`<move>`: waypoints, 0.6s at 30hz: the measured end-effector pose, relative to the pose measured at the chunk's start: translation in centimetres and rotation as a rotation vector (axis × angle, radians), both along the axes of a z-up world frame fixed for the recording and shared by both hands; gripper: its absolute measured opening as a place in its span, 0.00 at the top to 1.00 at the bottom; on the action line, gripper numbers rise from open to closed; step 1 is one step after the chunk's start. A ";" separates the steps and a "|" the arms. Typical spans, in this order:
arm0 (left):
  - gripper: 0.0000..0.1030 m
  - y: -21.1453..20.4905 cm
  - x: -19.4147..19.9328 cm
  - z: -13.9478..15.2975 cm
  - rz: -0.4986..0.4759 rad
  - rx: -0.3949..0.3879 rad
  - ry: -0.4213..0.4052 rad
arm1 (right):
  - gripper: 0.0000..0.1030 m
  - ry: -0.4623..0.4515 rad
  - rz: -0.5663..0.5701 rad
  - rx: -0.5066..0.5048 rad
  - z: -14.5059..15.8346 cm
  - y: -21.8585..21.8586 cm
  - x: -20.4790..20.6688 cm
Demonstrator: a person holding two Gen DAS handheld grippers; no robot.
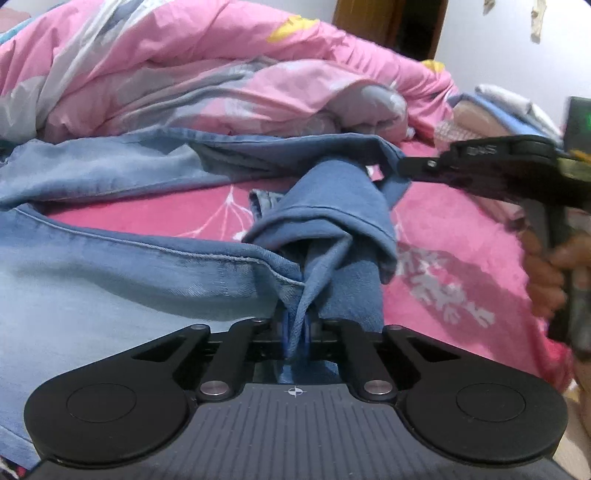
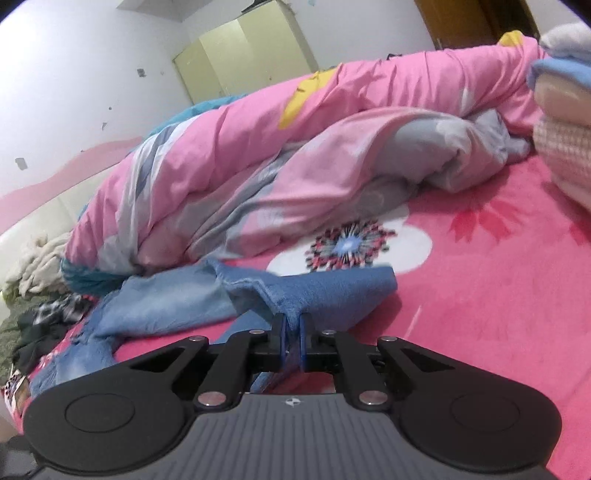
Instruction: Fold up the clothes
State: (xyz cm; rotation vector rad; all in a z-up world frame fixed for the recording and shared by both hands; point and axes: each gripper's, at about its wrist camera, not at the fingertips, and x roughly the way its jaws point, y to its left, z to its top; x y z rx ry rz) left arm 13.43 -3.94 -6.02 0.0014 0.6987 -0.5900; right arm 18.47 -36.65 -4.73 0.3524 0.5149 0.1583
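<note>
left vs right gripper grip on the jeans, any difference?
The left gripper pinches a thick, bunched roll of the jeans; the right gripper pinches a thinner folded edge. The denim runs up and away from the left gripper, but spreads sideways into a peaked fold at the right gripper. Shared: both are shut on the same jeans, above the pink bedsheet.

A home bedroom: a bed [image 2: 480, 288] with a pink flowered sheet carries a rumpled pink quilt [image 2: 258, 155]. Beyond the quilt stand a pale wardrobe [image 2: 243, 48] and a wooden door [image 2: 476, 22]; folded clothes [image 2: 565, 110] are stacked beside the quilt.
</note>
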 end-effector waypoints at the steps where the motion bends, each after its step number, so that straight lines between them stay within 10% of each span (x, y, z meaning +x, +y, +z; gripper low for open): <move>1: 0.96 0.4 -0.3 0.3 -0.011 -0.010 -0.004 | 0.94 -0.005 -0.007 -0.014 0.2 -0.1 0.8; 8: 0.95 4.0 -1.2 1.0 -0.040 -0.035 0.009 | 0.91 0.082 -0.105 -0.044 -2.2 -1.9 7.6; 12: 0.93 4.1 -0.7 0.3 0.003 -0.039 0.062 | 0.49 0.132 -0.130 0.075 -2.9 -3.9 6.1; 18: 0.68 4.1 -0.8 0.1 0.042 -0.027 0.068 | 0.31 -0.075 -0.293 0.386 3.3 -11.2 -0.8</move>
